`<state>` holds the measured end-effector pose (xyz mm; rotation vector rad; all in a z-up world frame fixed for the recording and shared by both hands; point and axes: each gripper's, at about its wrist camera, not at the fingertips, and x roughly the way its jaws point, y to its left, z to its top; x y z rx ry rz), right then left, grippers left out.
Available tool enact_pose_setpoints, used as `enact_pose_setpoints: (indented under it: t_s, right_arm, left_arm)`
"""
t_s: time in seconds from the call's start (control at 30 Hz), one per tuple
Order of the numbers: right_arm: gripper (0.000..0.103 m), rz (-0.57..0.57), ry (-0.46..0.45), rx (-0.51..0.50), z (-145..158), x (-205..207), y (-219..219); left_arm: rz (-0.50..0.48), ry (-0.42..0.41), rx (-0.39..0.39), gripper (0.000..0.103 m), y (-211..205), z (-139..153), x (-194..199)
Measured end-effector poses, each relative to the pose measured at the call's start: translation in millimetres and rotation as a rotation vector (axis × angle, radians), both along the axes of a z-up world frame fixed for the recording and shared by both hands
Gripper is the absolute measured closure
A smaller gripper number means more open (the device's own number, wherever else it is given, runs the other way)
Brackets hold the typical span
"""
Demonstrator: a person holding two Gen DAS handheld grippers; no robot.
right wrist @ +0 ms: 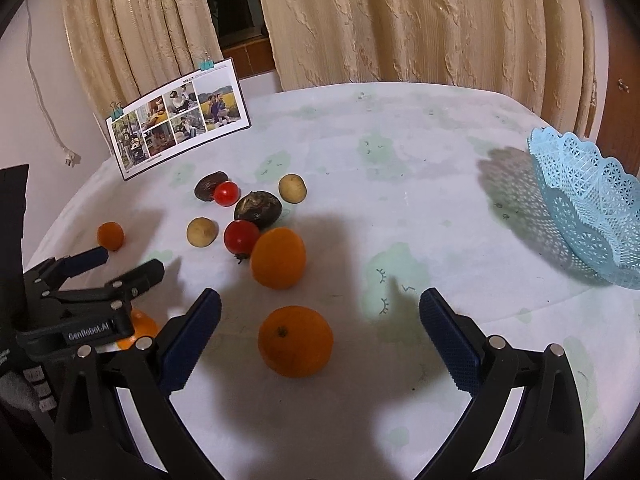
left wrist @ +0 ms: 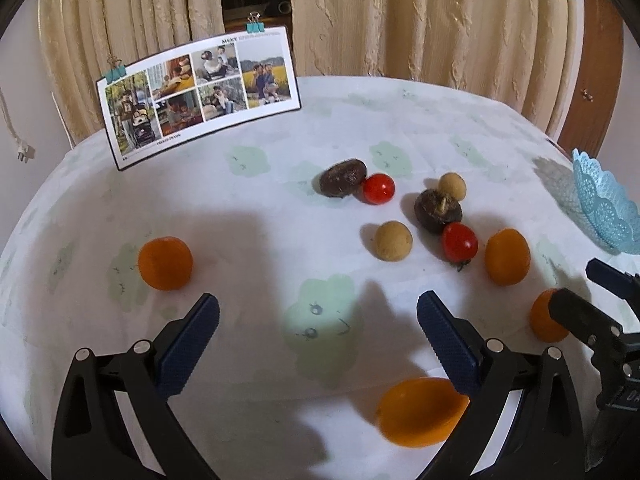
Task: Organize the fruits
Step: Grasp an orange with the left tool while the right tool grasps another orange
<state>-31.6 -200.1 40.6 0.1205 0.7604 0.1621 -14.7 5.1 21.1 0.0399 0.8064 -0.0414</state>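
Tablecloth [right wrist: 400, 152] white, green-patterned; cream curtains [right wrist: 400, 20] behind; both hand-held grippers [left wrist: 318, 320] [right wrist: 320, 316] wide open, empty.

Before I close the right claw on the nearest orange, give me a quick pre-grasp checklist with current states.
1. Right claw open: ok, fingers wide apart.
2. Nearest orange lined up between the fingers: ok, though it sits a little left of centre.
3. Claw holding nothing: ok.
4. Neighbours out of the way: ok, the second orange lies farther ahead, apart from the target.
5. Left claw out of the way: not ok, it sits close on the right claw's left, over another orange.
6. Basket ready: cannot tell, its inside is hidden from here.
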Motion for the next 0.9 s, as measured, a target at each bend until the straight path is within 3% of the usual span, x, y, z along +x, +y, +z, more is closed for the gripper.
enact_pose_setpoints:
  t_s: [0.27,0.5,0.9]
  right_arm:
    - [0.002,0.014,-0.009,-0.014,3.7,-5.1,0.1]
    - [0.002,0.031,-0.007,-0.016,2.0,-7.0,2.2]
    - [0.002,0.034,0.005,0.0,-1.3,-4.8,0.6]
  left_arm:
    - [0.053,-0.01,-0.078,0.005,35.7,11.3,-1.5]
    - [0.141,-0.014,-0.09,0.005,79.2,13.6,2.0]
    - [0.146,0.075,-0.146,0.038,109.4,-3.8,26.8]
